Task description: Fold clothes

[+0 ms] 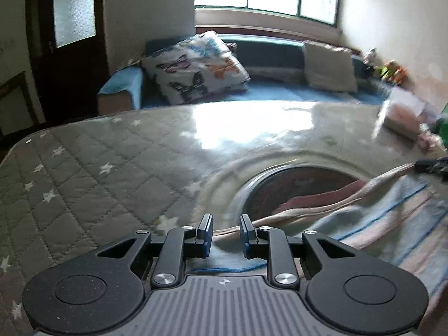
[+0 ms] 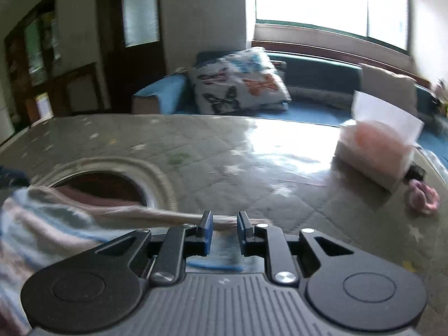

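Note:
A striped cloth in pale blue, pink and cream (image 1: 386, 218) lies on the quilted grey table cover (image 1: 84, 168), across a dark round opening (image 1: 302, 184). My left gripper (image 1: 226, 224) is open, its blue-padded jaws apart over the cloth's near left edge. The cloth also shows at the left of the right wrist view (image 2: 47, 224). My right gripper (image 2: 224, 221) is open over the cloth's near right edge. Neither gripper holds the cloth. The other gripper's dark tip (image 1: 432, 165) shows at the right edge of the left wrist view.
A tissue box (image 2: 375, 151) and a pink scrunchie (image 2: 424, 196) lie on the table's right side. Behind the table stands a blue sofa (image 1: 123, 84) with a butterfly cushion (image 1: 196, 67) and a beige cushion (image 1: 327, 67). A dark door (image 1: 70, 42) stands at the left.

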